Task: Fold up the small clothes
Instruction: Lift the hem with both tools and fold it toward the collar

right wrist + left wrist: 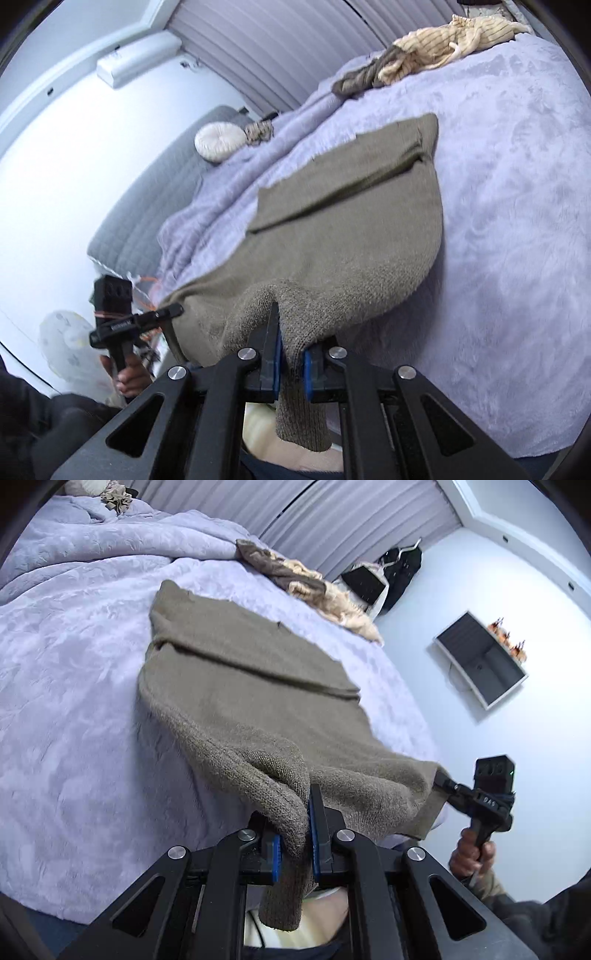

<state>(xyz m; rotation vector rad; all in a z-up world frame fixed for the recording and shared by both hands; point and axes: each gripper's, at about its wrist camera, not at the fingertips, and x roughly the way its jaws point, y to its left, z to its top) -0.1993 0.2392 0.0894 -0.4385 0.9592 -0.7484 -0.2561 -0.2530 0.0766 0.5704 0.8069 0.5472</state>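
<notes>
**Knit garment pinched at both near corners over the bed**

Left wrist view: the left hand-held gripper (301, 843) sits at the bottom centre of the frame, its blue-padded jaws closed on a bunched fold of the olive-brown knit garment (243, 686), with a flap of the knit hanging down below the pads. The garment runs from the jaws up toward the centre of the frame, its far part lying flat on the lavender bed cover (74, 709) with a fold line across the middle. At the lower right the right hand-held gripper (441, 783) clamps the garment's other near corner, a person's hand (472, 856) around its handle. A heap of brown and cream clothes (310, 583) lies at the upper centre on the far edge of the bed. On the wall at the right hangs an open-fronted box (480, 661) with orange items on its top edge; what they are I cannot tell.

Right wrist view: the right hand-held gripper (291, 365) at the bottom centre is closed on the garment (351, 206), a strip of knit dangling beneath the pads. The left hand-held gripper (175, 310) at the lower left grips the opposite corner. A round cream cushion (218, 142) rests at the centre left, and striped cream clothes (443, 44) lie at the upper right.
</notes>
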